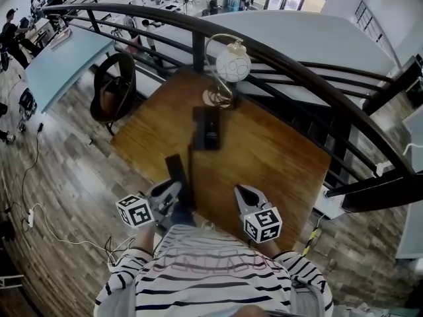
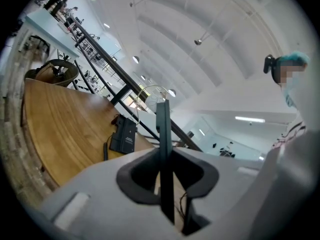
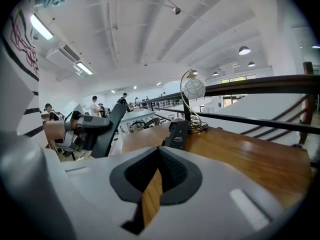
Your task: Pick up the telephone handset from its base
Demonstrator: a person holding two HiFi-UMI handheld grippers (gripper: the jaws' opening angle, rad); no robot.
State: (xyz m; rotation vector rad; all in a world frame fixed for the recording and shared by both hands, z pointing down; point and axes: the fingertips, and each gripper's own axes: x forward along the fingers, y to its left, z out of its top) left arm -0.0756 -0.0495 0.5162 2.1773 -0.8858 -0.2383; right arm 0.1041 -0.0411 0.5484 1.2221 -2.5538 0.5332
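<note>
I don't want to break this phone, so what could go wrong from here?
The left gripper holds the handset by a thin section, so it might twist or slip out. Its cord runs back to the base; pulling farther could drag the base across the table.

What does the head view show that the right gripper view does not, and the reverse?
Head view only: the marker cube on the right gripper. Right gripper view only: that gripper's jaws together with nothing between, and the ceiling lights. Both: the left gripper holding the handset off its base, plus the globe lamp on the table.
</note>
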